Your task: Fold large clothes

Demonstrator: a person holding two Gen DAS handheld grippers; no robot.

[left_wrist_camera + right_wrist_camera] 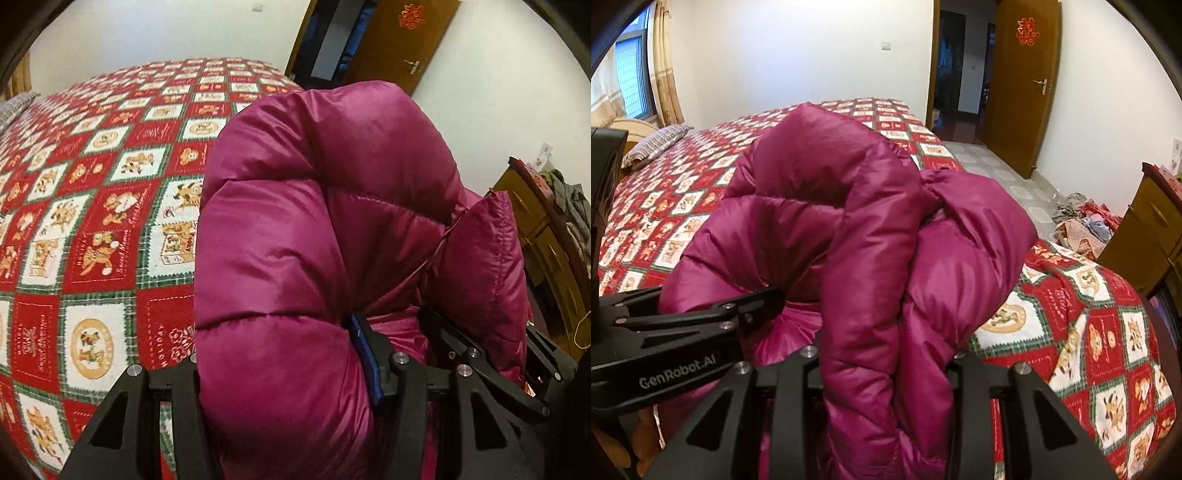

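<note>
Jacket (295, 229) hangs bunched above the bed (92, 221), both grippers clamped on it; we should spread it flat first.

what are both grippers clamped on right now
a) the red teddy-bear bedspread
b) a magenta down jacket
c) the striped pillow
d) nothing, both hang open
b: the magenta down jacket bulges out from between the fingers of the right gripper, and in the left wrist view it is likewise bunched between the fingers of the left gripper, held up over the bedspread.
</note>
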